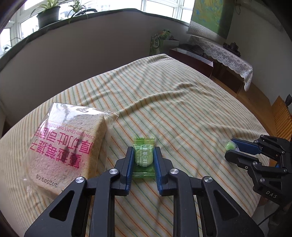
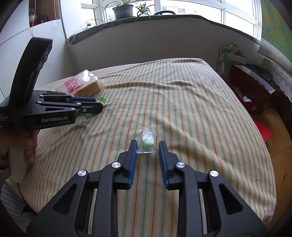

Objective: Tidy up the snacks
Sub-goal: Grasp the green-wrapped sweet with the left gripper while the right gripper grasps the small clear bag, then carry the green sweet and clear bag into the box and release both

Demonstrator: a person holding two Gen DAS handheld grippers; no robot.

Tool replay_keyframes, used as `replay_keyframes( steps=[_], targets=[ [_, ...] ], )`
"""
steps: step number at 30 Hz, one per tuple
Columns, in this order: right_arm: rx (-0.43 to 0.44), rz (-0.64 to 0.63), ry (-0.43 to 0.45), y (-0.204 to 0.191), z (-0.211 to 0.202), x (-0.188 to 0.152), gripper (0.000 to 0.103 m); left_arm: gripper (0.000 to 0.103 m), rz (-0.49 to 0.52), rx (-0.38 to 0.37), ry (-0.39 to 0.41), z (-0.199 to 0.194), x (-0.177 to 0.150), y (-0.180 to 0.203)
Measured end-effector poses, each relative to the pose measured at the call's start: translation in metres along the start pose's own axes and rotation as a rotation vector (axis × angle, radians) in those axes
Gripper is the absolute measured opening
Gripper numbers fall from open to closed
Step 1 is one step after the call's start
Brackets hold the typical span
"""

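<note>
The sorting looks barely begun, as a judgement from how things lie: three snacks sit scattered on the bed, none gathered into a pile or container, and no box or tray for them shows near at hand. The left gripper (image 1: 143, 156) has its blue-padded fingers (image 1: 130, 164) close on either side of a green foil-wrapped tablet candy (image 1: 143, 157), seemingly pinching its edges, though the packet looks to lie flat on the cloth, not lifted. The right gripper (image 2: 147, 148) stands partly open around a small clear-wrapped pale green sweet (image 2: 147, 141), its fingers beside the wrapper without plainly gripping it. A clear-bagged thick slice of bread with pink print (image 1: 67, 145) rests untouched just left of the green packet. All three remain to be collected. The surface is a bed spread with a rumpled cream sheet striped in orange and green (image 1: 173, 102), soft and creased. Beyond it are a windowsill with potted plants (image 2: 123, 10), a lace-draped side table (image 1: 228, 56) and a wooden floor (image 2: 281, 145).
</note>
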State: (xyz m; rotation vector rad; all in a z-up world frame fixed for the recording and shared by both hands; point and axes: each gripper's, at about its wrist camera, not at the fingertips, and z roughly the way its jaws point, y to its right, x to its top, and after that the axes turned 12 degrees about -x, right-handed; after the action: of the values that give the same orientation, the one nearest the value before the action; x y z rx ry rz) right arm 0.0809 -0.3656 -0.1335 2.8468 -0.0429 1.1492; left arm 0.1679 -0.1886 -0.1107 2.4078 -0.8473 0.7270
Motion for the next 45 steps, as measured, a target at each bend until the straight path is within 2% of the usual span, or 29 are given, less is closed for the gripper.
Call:
replay_keyframes(
  steps=[5,10,19,23,32,40,45],
  targets=[
    [0.029,0.057,0.046,0.008,-0.011,-0.005,0.025,0.019,-0.033,-0.053,0.071,-0.021,-0.011,0.003],
    [0.065,0.126,0.065,0.018,-0.015,-0.01,0.025,0.019,-0.106,-0.077,0.153,-0.054,-0.029,0.002],
    [0.134,0.193,0.099,0.008,-0.031,-0.011,0.025,0.019,-0.174,-0.053,0.312,-0.122,-0.066,0.0],
    [0.156,0.161,0.142,-0.014,-0.051,0.003,0.025,0.019,-0.203,-0.013,0.394,-0.167,-0.081,-0.01],
    [0.166,0.048,0.29,-0.074,-0.118,0.047,0.025,0.019,-0.201,0.128,0.612,-0.28,-0.12,-0.029],
    [0.188,-0.08,0.338,-0.154,-0.15,0.066,0.025,0.019,-0.249,0.186,0.701,-0.318,-0.158,-0.051],
    [0.232,-0.167,0.321,-0.209,-0.152,0.067,0.025,0.019,-0.261,0.273,0.716,-0.336,-0.179,-0.059]
  ],
)
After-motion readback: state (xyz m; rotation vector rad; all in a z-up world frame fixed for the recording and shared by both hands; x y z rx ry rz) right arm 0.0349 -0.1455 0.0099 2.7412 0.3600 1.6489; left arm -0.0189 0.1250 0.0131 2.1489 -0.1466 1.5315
